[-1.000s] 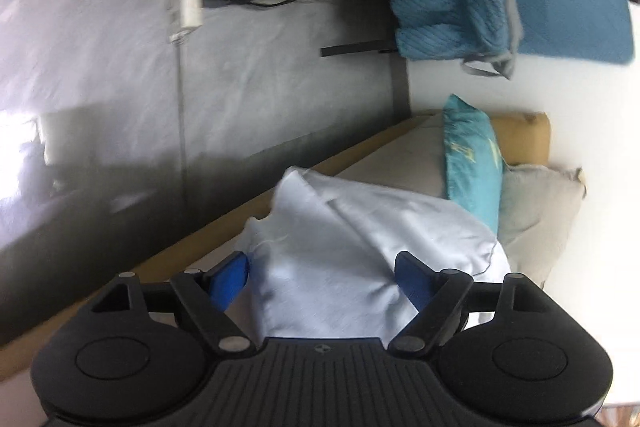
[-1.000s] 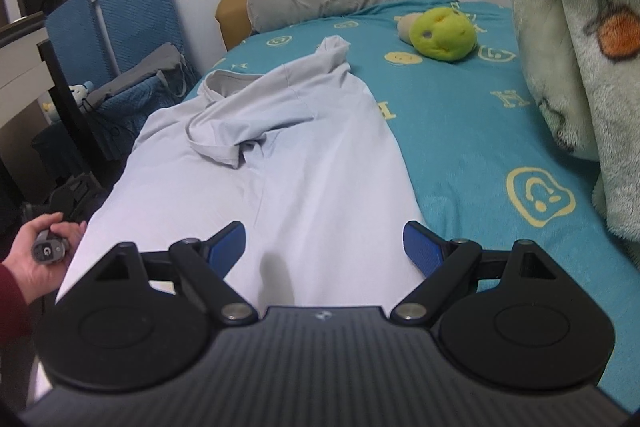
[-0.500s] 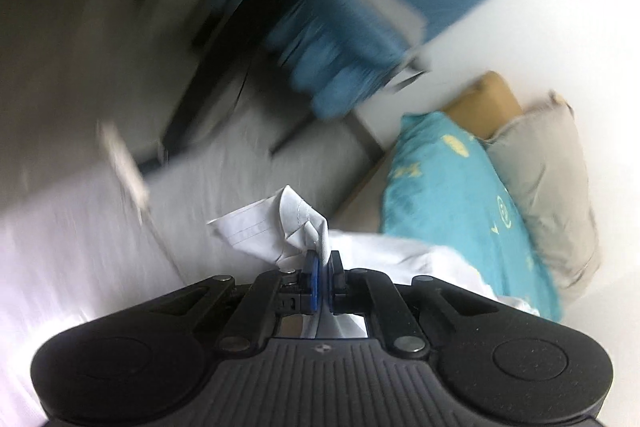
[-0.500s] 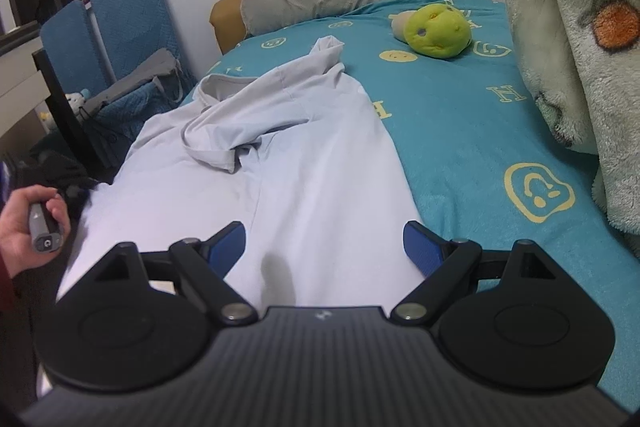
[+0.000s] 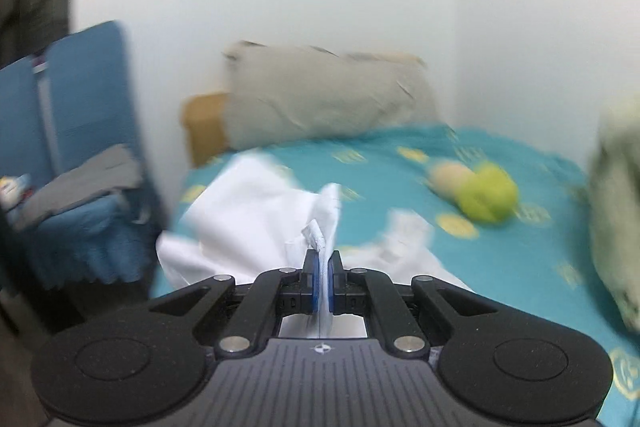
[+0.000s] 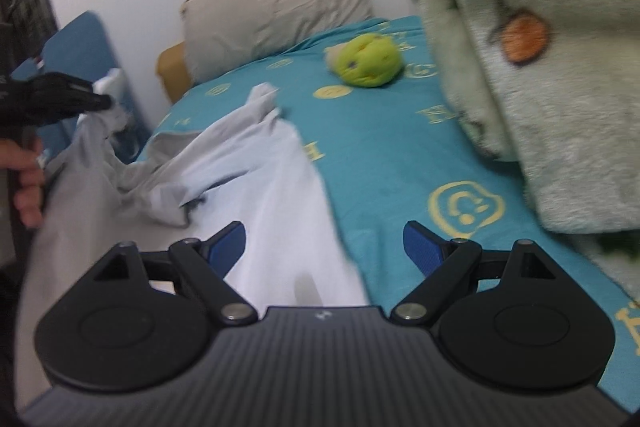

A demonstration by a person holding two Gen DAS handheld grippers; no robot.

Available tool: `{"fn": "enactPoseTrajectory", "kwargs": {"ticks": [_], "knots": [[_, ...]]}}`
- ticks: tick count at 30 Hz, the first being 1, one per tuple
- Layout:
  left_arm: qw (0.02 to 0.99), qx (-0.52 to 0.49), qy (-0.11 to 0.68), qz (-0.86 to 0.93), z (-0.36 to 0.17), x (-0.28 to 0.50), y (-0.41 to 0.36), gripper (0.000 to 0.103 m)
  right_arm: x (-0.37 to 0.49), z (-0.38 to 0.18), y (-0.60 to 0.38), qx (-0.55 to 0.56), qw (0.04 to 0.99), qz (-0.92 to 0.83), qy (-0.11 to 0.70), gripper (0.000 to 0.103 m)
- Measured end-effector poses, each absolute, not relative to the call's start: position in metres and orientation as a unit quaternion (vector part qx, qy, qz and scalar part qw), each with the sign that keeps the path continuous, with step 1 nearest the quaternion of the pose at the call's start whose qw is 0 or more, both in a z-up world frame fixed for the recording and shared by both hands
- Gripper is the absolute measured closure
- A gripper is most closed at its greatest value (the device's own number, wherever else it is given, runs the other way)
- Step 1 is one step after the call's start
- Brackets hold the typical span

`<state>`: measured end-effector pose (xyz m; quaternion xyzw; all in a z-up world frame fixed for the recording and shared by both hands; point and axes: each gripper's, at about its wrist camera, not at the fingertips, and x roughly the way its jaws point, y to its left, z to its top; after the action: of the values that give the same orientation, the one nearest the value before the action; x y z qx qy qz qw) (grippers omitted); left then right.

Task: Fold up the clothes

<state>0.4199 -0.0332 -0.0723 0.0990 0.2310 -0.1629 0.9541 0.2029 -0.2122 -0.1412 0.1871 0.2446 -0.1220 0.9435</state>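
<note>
On my left, the left gripper (image 5: 320, 281) is clamped on a bunched edge of the pale white-grey cotton T-shirt (image 6: 256, 179), which shows as a thin white fold between the blue fingers (image 5: 313, 283), lifted off the left side of the bed while the rest of the garment lies spread on the teal bedsheet with yellow smiley prints (image 6: 380, 155). The bite looks thin to me: if I pull hard across, the cloth could slide out, or I could drag the whole shirt sideways off the mattress edge instead of folding it. The fold may also land crooked, since the cloth under my grip is already crumpled near the collar. Further right, my right gripper (image 6: 324, 247) hangs spread wide above the shirt's lower part, touching nothing; unless it pins the hem, the body may ruck up. Beyond it sit a lime-green plush toy (image 6: 368, 61) and a fluffy pale-green blanket (image 6: 528, 75), near enough that a wide swing could snag them. As for writing, the sheet carries yellow letters, an "H" among them, too blurred to read as words.
</note>
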Motion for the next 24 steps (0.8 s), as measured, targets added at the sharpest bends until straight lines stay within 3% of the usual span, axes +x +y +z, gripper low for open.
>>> {"fn": "enactPoseTrajectory", "kwargs": {"ticks": [2,4,6,12,18,24], "knots": [[0.944,0.105,0.264,-0.167,-0.096,0.424,-0.055,0.097,0.203,-0.143,-0.215,0.191,0.943,-0.126,0.242,0.016],[0.935,0.081,0.298,-0.174,-0.114,0.428,-0.06,0.087,0.204,-0.145,-0.217,0.192,0.943,-0.126,0.241,0.016],[0.928,0.051,0.324,-0.175,-0.124,0.425,-0.054,0.061,0.208,-0.148,-0.216,0.191,0.943,-0.123,0.244,0.016],[0.922,-0.018,0.35,-0.163,-0.111,0.351,0.023,0.041,0.216,-0.152,-0.217,0.202,0.941,-0.108,0.251,0.016],[0.906,-0.037,0.415,-0.074,-0.09,0.227,0.115,0.028,0.205,-0.139,-0.205,0.192,0.946,-0.079,0.25,0.016],[0.854,-0.107,0.509,-0.01,-0.108,0.145,0.182,0.028,0.176,-0.113,-0.189,0.167,0.956,-0.041,0.237,0.016]]}}
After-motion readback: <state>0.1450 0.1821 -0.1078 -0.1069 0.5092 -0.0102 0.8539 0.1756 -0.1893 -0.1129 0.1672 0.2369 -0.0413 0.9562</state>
